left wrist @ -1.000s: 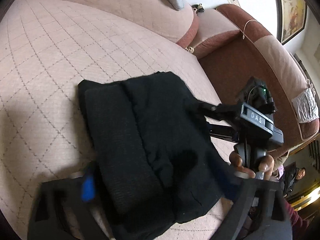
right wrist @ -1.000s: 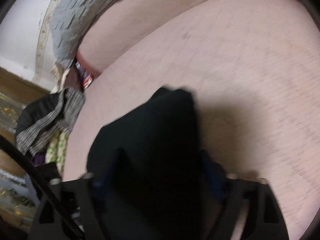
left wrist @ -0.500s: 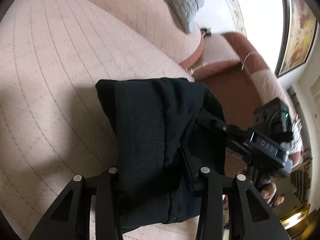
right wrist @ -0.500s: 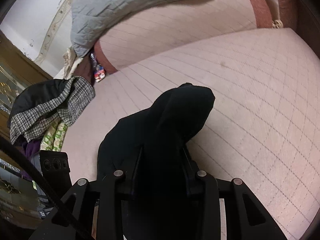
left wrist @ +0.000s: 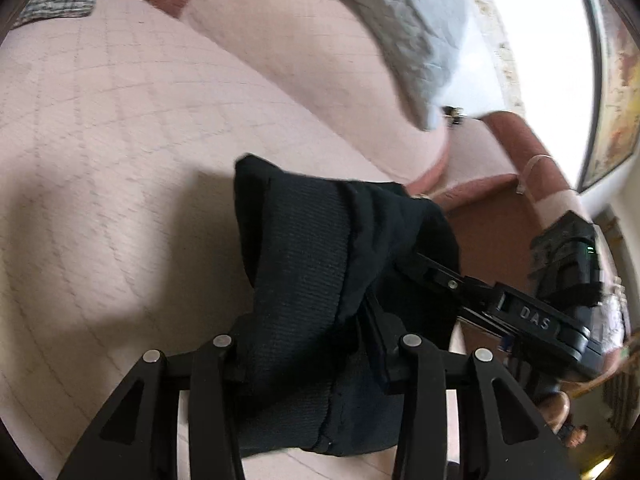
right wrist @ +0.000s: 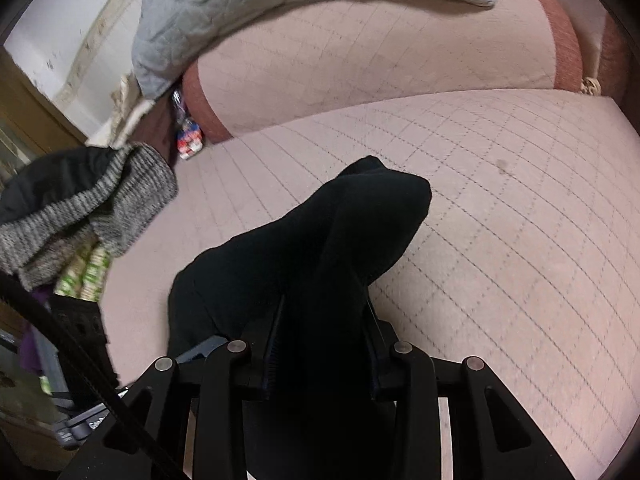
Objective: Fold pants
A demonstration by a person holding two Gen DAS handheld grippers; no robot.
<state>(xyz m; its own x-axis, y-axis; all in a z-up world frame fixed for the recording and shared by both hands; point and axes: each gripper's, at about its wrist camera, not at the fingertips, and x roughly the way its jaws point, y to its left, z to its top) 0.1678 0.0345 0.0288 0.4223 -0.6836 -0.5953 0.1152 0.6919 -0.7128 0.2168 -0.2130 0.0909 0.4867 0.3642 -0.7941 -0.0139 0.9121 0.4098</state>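
The black pants are a folded bundle held up off the pink quilted sofa seat, with a shadow under them. My left gripper grips the near end, the ribbed cloth pinched between its fingers; its jaws are opening slightly with the cloth still between them. My right gripper is shut on the other side of the pants, whose rounded end bulges out past its fingers. In the left wrist view the right gripper's fingers reach into the cloth from the right.
A grey quilted cover lies over the sofa back. At the seat's left end sits a heap of clothes with a grey knit and a colourful packet. A brown armrest bounds the right end.
Both grippers have closed on the pants and lifted them off the seat. The bundle, flat a second ago, now hangs bunched between them, nearer the sofa back.
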